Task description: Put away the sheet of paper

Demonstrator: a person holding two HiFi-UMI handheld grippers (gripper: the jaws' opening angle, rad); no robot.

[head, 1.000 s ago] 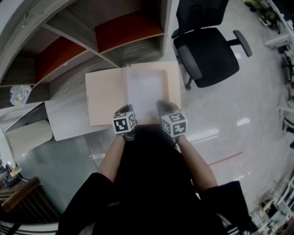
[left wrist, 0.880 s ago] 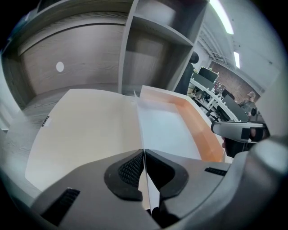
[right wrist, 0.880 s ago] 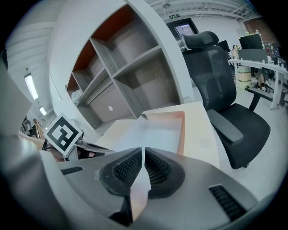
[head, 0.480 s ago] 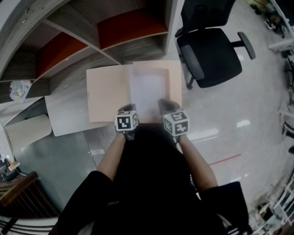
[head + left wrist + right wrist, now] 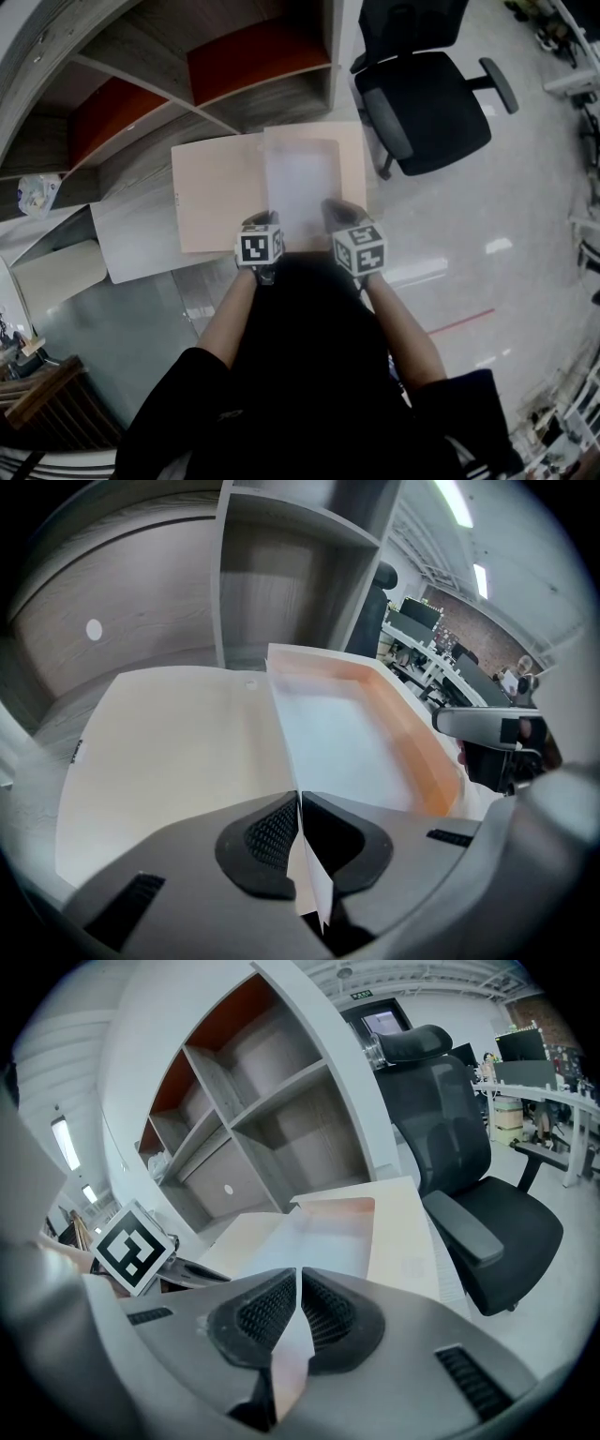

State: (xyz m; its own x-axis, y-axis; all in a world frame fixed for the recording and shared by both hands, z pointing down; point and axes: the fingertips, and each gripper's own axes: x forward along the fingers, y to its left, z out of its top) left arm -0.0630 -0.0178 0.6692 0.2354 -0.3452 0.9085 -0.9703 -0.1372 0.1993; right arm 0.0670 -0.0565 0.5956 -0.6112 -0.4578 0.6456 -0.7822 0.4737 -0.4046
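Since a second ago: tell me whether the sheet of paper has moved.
No, not noticeably. The sheet of paper still covers the right half of the open folder, its far edge just short of the folder's far edge, as before.

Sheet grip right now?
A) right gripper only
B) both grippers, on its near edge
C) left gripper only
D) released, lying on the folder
B: the left gripper and the right gripper each show the near edge of the sheet pinched between shut fingers.
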